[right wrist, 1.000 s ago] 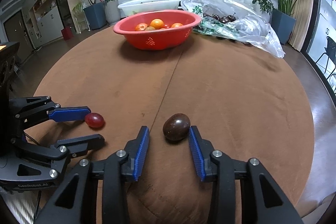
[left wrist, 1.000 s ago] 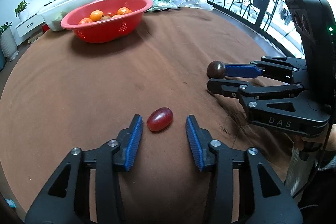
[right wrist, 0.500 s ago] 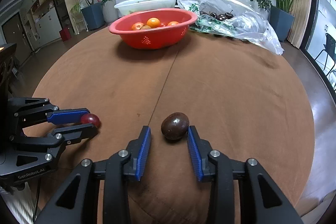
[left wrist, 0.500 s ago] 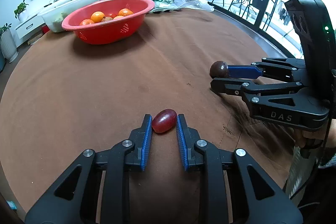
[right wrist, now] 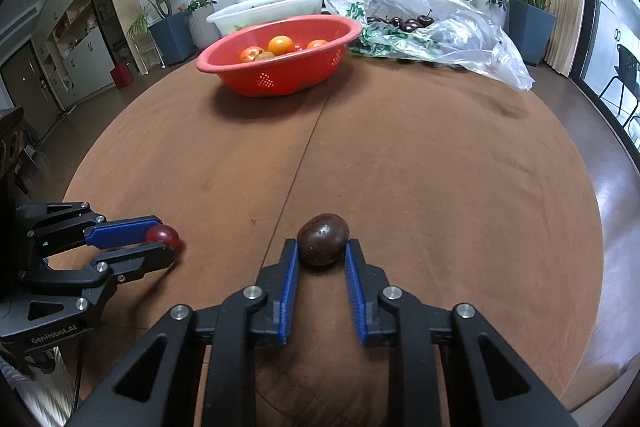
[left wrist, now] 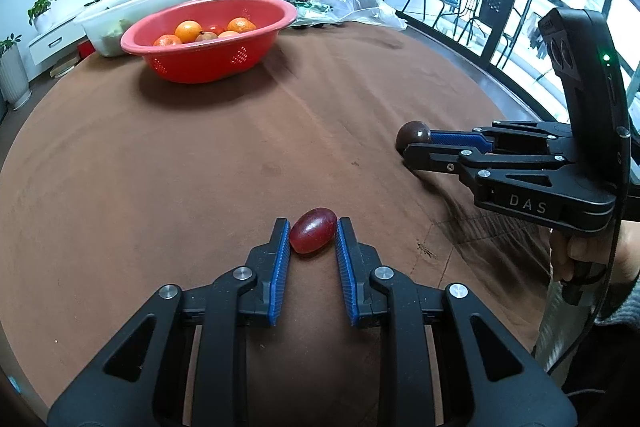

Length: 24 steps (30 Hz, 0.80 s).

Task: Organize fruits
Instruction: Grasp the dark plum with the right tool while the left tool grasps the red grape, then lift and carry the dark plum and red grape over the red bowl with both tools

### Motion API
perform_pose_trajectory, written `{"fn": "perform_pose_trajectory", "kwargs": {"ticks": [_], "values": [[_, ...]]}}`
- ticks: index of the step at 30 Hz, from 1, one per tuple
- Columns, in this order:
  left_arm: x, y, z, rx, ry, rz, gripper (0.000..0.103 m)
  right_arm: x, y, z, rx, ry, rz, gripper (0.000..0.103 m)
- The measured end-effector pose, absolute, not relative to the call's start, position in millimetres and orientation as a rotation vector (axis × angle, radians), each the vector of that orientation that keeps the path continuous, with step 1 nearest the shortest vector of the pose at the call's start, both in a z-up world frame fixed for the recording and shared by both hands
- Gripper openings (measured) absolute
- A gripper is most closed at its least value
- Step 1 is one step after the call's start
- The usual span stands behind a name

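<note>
A red grape point(left wrist: 313, 235) lies on the brown round table point(left wrist: 180, 167), and my left gripper point(left wrist: 312, 225) is shut on it, blue pads pressing both sides. From the right wrist view the same gripper point(right wrist: 166, 241) and grape point(right wrist: 162, 235) sit at the near left. A dark brown round fruit point(right wrist: 323, 237) rests on the table between the pads of my right gripper point(right wrist: 322, 246), whose jaws are closing and touch it on both sides. The left wrist view shows that gripper point(left wrist: 418, 145) and fruit point(left wrist: 412, 134) to the right.
A red basket point(left wrist: 208, 63) with several oranges stands at the far side of the table. Behind it are a white tub point(left wrist: 120, 15) and a clear plastic bag point(right wrist: 432, 23) holding dark cherries. A person's hand point(left wrist: 576, 251) grips the right tool.
Both grippers have closed in: the left one came shut on the red grape half a second ago, and the right one's pads have now reached the dark fruit. Neither hand shifted noticeably.
</note>
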<state>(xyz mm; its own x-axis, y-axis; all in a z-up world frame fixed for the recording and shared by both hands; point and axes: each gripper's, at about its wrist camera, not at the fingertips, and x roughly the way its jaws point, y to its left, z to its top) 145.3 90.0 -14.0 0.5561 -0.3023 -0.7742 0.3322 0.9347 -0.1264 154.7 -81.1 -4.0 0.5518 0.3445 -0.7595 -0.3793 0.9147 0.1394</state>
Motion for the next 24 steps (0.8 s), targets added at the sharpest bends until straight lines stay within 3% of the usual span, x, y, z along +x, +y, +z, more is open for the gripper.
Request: {"fn": "perform_pose_trajectory", "kwargs": {"ticks": [24], "values": [[148,97,0,-0.023,0.876,-0.38,0.022,147,-87,14,0.073,0.833,0.497,0.025]]}}
